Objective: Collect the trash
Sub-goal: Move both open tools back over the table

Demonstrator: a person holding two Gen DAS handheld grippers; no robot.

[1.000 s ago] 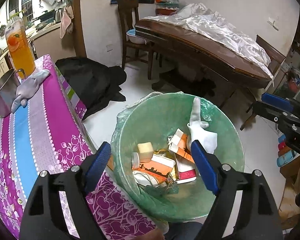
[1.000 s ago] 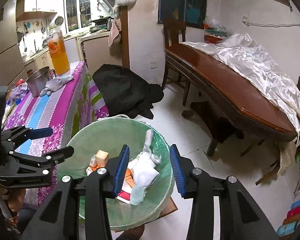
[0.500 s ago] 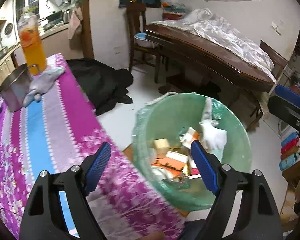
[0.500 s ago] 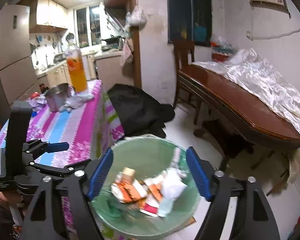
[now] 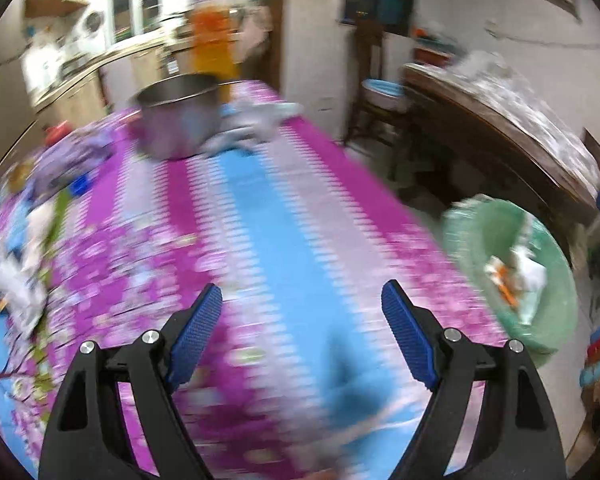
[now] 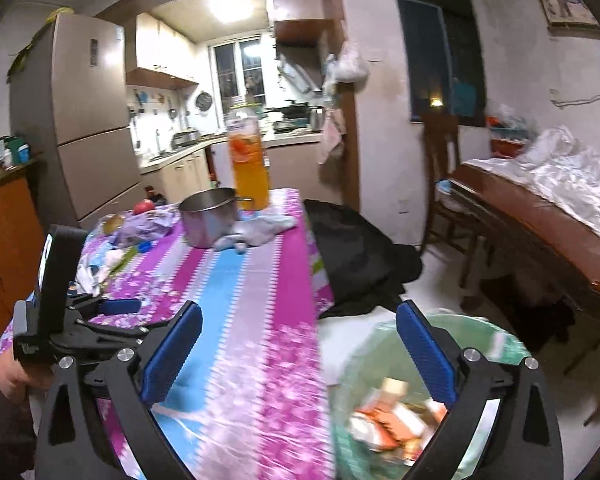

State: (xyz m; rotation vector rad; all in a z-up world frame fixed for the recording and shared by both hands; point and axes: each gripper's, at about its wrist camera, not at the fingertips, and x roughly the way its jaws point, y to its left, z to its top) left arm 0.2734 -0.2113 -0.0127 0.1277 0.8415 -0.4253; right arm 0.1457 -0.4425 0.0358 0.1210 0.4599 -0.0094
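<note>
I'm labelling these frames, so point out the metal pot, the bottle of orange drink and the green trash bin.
metal pot [image 6: 210,222]: right wrist view, side wall.
bottle of orange drink [image 6: 250,168]: right wrist view, orange body.
green trash bin [image 5: 472,240]: left wrist view, inner wall.

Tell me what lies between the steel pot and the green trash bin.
In the right wrist view, a grey cloth lies beside the steel pot; from there, bare striped tablecloth runs to the edge above the green trash bin.

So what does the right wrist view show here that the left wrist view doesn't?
Only the right wrist view: the fridge, the black cloth heaped on the floor, and the left gripper from outside. Only the left wrist view: the blue basin on a chair. Both: the striped tablecloth, steel pot, orange drink bottle and green trash bin.
</note>
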